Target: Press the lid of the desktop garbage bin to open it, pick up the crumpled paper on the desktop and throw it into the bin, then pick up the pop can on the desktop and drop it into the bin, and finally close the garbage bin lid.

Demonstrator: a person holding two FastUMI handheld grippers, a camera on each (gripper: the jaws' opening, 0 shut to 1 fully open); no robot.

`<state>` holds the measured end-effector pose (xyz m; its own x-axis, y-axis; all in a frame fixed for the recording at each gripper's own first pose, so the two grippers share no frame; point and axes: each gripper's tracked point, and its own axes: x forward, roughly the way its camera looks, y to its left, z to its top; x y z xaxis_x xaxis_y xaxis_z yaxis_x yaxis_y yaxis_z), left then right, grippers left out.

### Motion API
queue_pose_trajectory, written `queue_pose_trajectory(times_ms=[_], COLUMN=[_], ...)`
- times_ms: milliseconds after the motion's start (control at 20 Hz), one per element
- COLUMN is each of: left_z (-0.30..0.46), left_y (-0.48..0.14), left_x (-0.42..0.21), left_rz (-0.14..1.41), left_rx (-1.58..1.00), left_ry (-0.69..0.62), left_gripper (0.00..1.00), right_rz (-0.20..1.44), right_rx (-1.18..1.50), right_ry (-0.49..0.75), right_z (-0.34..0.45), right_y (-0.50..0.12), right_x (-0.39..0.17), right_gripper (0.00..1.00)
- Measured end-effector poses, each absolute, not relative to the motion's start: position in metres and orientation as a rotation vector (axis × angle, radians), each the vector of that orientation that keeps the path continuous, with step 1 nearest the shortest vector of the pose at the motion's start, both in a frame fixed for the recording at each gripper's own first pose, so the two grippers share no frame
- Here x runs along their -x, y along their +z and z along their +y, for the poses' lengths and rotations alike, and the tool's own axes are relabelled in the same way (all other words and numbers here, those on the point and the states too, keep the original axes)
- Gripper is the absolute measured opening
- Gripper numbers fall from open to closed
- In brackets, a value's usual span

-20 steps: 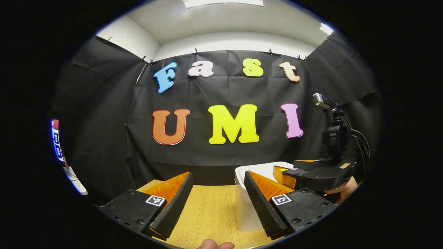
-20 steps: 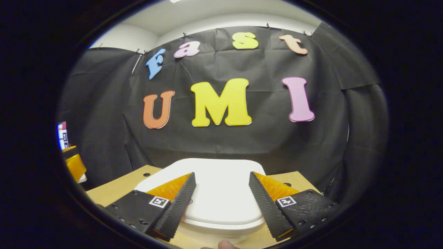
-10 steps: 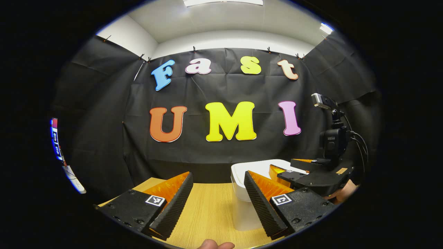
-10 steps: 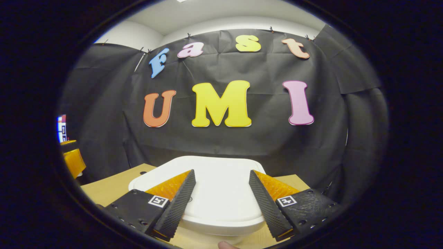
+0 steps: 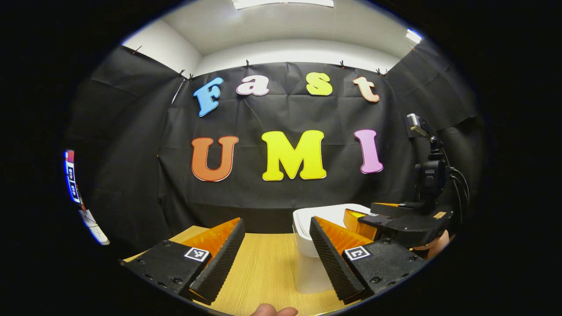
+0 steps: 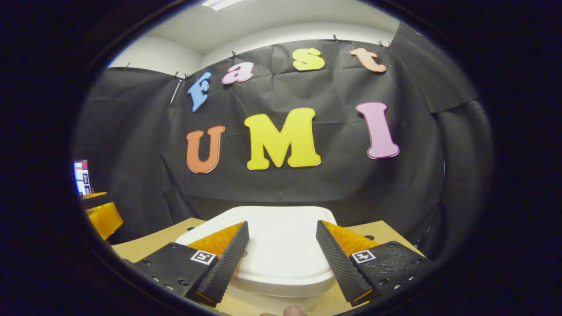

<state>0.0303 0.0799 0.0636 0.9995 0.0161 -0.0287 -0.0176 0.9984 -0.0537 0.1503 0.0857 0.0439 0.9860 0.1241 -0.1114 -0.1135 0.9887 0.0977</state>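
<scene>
Hovering over the white bin's lid (image 6: 281, 245) at lower centre, the right gripper (image 6: 281, 254) has lifted slightly since a moment ago, jaws apart and empty; the lid looks closed, suggesting the press is done or pending. The left gripper (image 5: 276, 250), jaws apart, waits above the table (image 5: 263, 272).

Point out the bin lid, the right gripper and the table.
bin lid (image 6: 281, 245), right gripper view, on its flat white top.
right gripper (image 6: 282, 230), right gripper view, midway between its fingertips.
table (image 5: 263, 267), left gripper view, on bare wood.
</scene>
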Motion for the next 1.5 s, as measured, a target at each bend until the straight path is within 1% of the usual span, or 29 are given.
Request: queue_pose_trajectory(times_ms=[50,150,200,250,350,400,550,800,850,900,950,1000,1200,1300,1500], left_z=[0.079,0.074,0.069,0.065,0.054,0.05,0.039,0.036,0.033,0.03,0.029,0.027,0.016,0.009,0.013], left_y=[0.065,0.067,0.067,0.065,0.062,0.06,0.052,0.032,0.028,0.024,0.018,0.011,-0.01,-0.014,-0.015], left_x=[-0.03,-0.029,-0.03,-0.029,-0.028,-0.027,-0.024,-0.01,-0.004,0.0,0.005,0.01,0.019,0.02,0.02], left_rz=[0.022,0.011,0.011,0.013,0.012,0.012,0.024,0.039,0.038,0.035,0.041,0.047,0.072,0.076,0.073], left_rx=[0.048,0.032,0.024,0.019,0.022,0.024,0.025,0.052,0.06,0.066,0.068,0.062,0.074,0.08,0.062], left_ry=[0.018,0.02,0.016,0.013,-0.001,-0.002,-0.003,0.024,0.027,0.029,0.034,0.039,0.019,-0.002,0.01], left_gripper=[0.96,0.96,0.96,0.95,0.95,0.95,0.95,0.96,0.96,0.96,0.96,0.95,0.95,0.95,0.95], right_rz=[0.101,0.058,0.033,0.008,-0.023,-0.035,-0.053,-0.09,-0.096,-0.096,-0.09,-0.081,-0.033,-0.029,-0.056], right_rx=[-0.08,-0.061,-0.053,-0.039,-0.005,0.001,-0.017,-0.04,-0.037,-0.024,-0.011,-0.006,0.009,0.023,0.037], right_ry=[0.111,0.096,0.088,0.077,0.054,0.044,0.026,-0.056,-0.055,-0.051,-0.051,-0.042,-0.025,-0.024,-0.034], right_z=[0.08,0.069,0.063,0.056,0.043,0.037,0.019,-0.019,-0.018,-0.014,-0.012,-0.01,-0.003,-0.002,-0.004], right_y=[0.047,0.055,0.057,0.058,0.053,0.05,0.044,0.034,0.03,0.024,0.018,0.01,-0.014,-0.014,-0.005], right_x=[-0.145,-0.13,-0.121,-0.111,-0.09,-0.08,-0.048,-0.008,-0.001,0.004,0.008,0.011,0.016,0.016,0.017], right_gripper=[0.92,0.92,0.96,0.92,0.92,0.95,0.96,0.95,0.96,0.95,0.99,0.95,0.96,0.96,0.95])
